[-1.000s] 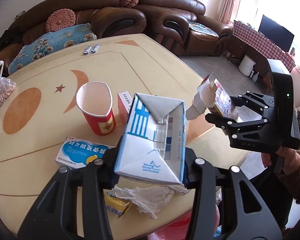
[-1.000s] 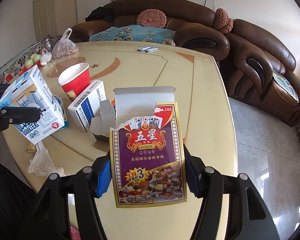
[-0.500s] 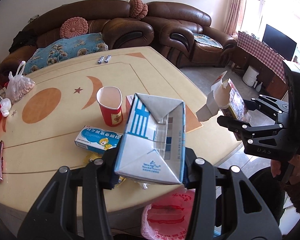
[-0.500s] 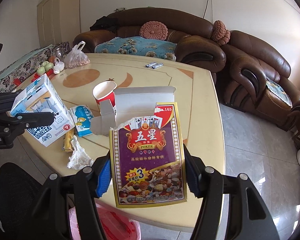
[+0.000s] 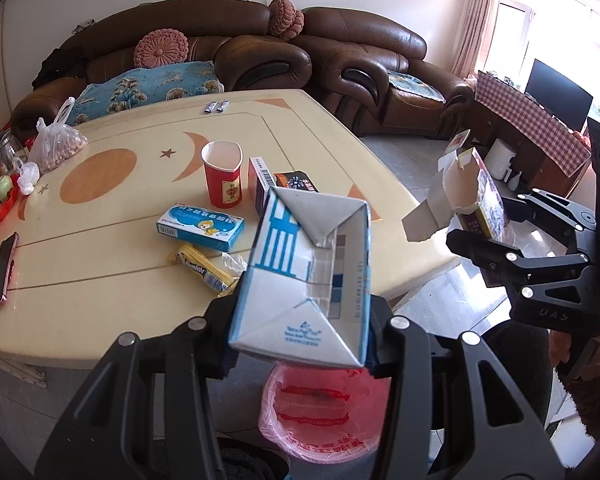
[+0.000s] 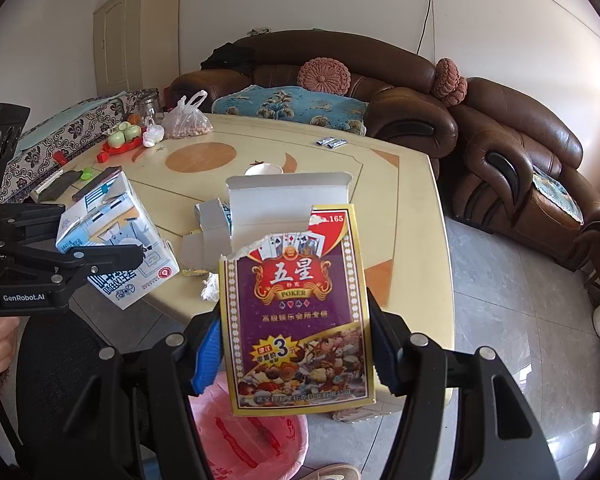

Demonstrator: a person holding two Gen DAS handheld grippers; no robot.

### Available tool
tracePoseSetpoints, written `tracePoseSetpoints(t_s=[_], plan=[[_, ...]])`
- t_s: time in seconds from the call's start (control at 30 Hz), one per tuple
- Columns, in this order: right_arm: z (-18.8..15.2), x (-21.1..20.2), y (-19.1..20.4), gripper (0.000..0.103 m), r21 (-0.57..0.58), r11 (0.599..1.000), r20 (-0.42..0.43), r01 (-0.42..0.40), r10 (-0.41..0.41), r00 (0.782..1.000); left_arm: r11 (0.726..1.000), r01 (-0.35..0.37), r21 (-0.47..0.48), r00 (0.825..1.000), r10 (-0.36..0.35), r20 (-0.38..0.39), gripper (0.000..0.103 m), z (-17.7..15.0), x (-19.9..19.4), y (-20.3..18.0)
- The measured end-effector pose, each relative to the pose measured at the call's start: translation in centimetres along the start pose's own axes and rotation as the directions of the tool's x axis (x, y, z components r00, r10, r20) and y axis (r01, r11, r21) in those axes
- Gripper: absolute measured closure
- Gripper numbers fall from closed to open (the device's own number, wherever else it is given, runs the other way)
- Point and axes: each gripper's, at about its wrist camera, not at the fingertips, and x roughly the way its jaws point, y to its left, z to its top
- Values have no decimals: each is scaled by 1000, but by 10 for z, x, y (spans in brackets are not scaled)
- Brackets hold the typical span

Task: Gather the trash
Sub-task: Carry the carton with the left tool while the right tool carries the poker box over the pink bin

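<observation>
My left gripper [image 5: 304,332] is shut on a white and blue milk carton [image 5: 304,276], held off the near edge of the cream table [image 5: 119,280] and above a bin lined with a pink bag [image 5: 320,416]. In the right wrist view the same carton [image 6: 115,248] sits in the left gripper [image 6: 99,256] at the left. My right gripper [image 6: 295,356] is shut on a torn purple playing-card box [image 6: 295,304], its flap open, also over the pink bag [image 6: 251,440]. The left wrist view shows that card box [image 5: 472,196] in the right gripper [image 5: 496,232] at the right.
On the table stay a red paper cup [image 5: 221,178], a blue medicine box [image 5: 199,227], a yellow wrapper [image 5: 201,268], a crumpled tissue [image 5: 233,262], small boxes [image 5: 259,184], a phone [image 5: 3,270] and a plastic bag [image 5: 55,144]. Brown sofas [image 5: 259,60] stand behind.
Both grippers have drawn back from the table and risen, each keeping its box. The table has receded in both views and the pink-lined bin has come into sight below them.
</observation>
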Motion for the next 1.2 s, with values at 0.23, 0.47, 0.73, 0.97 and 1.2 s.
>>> tracePoseSetpoints(t_s=[0.23,0.47,0.73,0.97,1.2], plan=[[-22,-17,14,43,-3,1000,-11,-1,1,1000,1000,-9,-6,1000,9,-2,57,-20,-9,-7],[-45,-16,23,43,14,1000,-44,-8,9,999,998,-56,-10,998,55,-22,57,-42,-4,-16],[-68,-2,26,43,37,999,-90,2,2,996,997,-79,-20,994,77,-71,57,-64,14,-21],[-84,23,27,43,67,998,-146,0,10,989,995,-94,-34,988,89,-128,57,-85,40,-24],[-108,49,28,43,88,996,-202,9,9,979,995,-85,-44,978,75,-195,57,-106,68,-24]])
